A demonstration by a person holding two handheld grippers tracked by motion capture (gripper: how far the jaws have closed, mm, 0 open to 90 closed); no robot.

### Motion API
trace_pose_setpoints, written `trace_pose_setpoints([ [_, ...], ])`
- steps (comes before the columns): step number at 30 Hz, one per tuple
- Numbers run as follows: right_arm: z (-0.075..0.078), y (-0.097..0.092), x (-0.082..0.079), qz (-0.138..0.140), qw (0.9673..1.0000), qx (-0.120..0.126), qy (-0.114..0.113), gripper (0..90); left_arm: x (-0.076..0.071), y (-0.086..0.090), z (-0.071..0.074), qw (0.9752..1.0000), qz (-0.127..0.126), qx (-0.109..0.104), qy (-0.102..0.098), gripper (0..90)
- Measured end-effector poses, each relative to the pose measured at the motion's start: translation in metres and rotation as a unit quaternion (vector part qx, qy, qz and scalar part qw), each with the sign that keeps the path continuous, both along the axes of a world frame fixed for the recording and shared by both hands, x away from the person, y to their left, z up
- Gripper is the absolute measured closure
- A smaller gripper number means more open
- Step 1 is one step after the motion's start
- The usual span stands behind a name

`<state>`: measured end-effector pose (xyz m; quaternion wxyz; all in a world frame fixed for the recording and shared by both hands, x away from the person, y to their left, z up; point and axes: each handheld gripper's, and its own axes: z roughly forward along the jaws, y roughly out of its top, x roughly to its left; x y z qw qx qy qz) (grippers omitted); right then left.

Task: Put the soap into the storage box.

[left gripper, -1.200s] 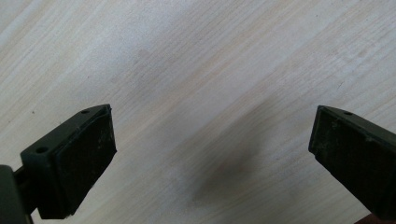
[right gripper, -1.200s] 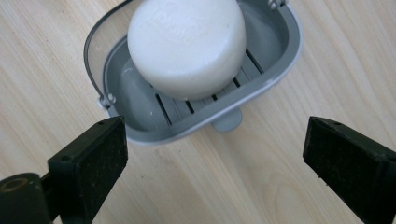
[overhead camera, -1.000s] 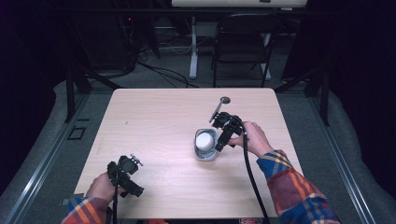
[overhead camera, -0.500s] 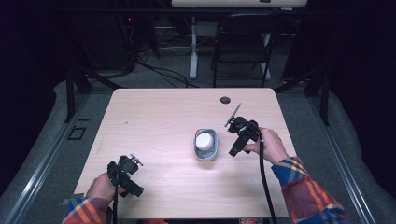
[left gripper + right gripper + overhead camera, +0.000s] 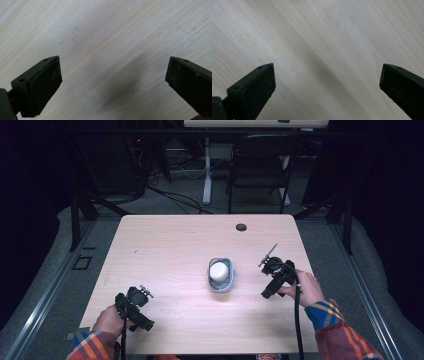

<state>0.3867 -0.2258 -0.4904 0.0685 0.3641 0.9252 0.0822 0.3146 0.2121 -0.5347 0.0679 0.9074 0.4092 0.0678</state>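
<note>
Now the right gripper [image 5: 270,279] stands off to the right of the small grey tray [image 5: 221,283], well apart from it, where a second ago it was right at the tray with its tips over the white ball [image 5: 219,270]. Half a second ago it was already part way out. Its jaws have just been opening, and in the right gripper view they stand wide with nothing between them, only bare wood of the counter [image 5: 317,50]. So the ball has been let go and left behind.

The ball now sits inside the tray, a little toward the tray's far end, and the tray rests on the counter near its middle, slightly right of centre. Neither has shifted as the hand pulled away, so the placement looks settled.

The left gripper [image 5: 134,306] has kept its place throughout, near the counter's front edge and far to the left of the tray. In the left gripper view its jaws are likewise spread and empty, with plain wood beneath them.

As I read it, putting the ball into the tray is done and the right hand is backing off toward a resting spot. What remains, if anything, is to bring that hand fully clear.
</note>
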Motion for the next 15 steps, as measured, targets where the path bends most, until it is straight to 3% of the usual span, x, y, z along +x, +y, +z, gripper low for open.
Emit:
trace_pose_setpoints([
  [3,-0.007,-0.013,-0.01,-0.007,0.9999,-0.008,0.005,0.2,0.0,0.0,0.0,1.0,0.001,-0.002,-0.001,0.3],
  [9,-0.016,-0.038,-0.026,-0.039,0.9992,0.011,0.008,0.2,-0.001,0.0,0.0,1.0,0.001,-0.001,-0.001,0.3],
  [15,-0.027,-0.052,-0.036,-0.05,0.9983,-0.007,0.028,0.2,0.0,-0.001,0.0,1.0,-0.002,0.003,-0.001,0.3],
])
